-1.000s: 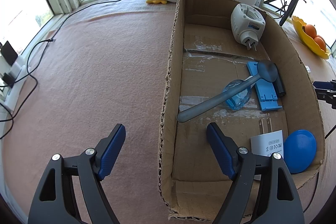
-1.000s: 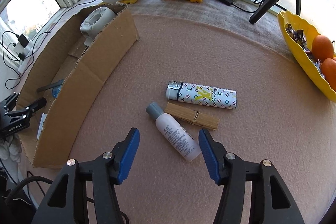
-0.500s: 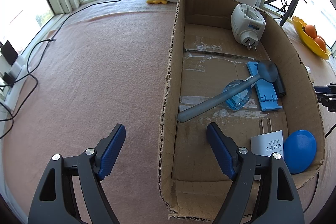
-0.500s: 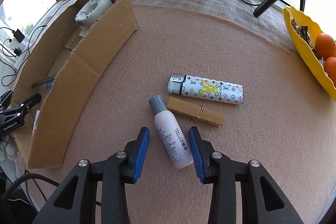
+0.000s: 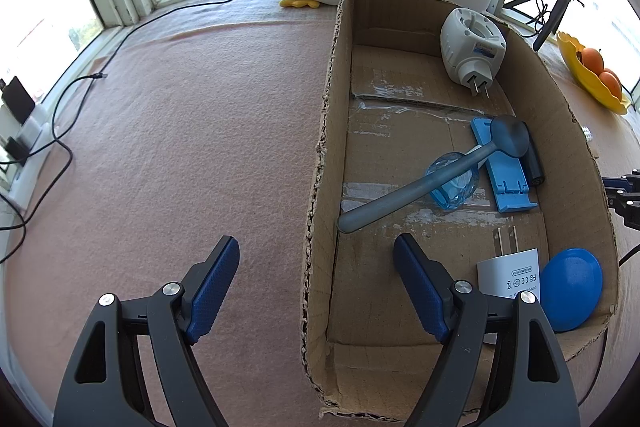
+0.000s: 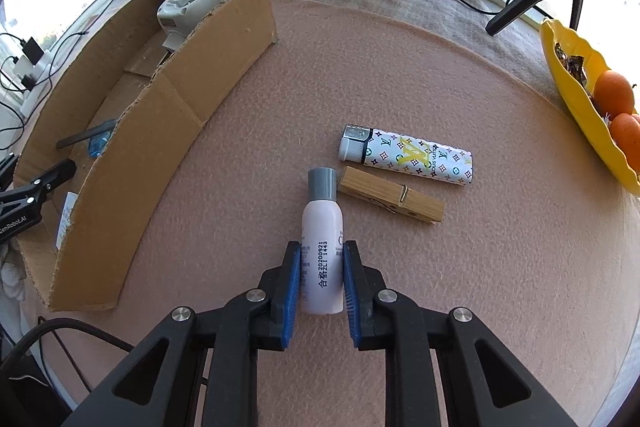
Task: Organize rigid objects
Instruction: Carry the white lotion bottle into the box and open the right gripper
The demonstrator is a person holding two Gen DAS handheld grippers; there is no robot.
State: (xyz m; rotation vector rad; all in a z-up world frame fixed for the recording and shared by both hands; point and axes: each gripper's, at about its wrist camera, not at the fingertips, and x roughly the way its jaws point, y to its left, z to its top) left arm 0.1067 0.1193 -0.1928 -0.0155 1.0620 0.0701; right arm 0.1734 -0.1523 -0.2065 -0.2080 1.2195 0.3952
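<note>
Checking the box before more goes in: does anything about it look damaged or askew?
Yes. The brown cardboard box has a ragged, torn left wall edge, and peeled tape patches mark its floor. Inside, the grey long-handled spoon lies tilted across a clear blue plastic piece.

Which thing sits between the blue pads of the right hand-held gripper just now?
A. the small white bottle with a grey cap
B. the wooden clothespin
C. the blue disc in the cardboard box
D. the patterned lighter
A: in the right wrist view the right hand-held gripper has its closing jaws on either side of the small white bottle with a grey cap, while the wooden clothespin and the patterned lighter lie apart on the mat.
</note>
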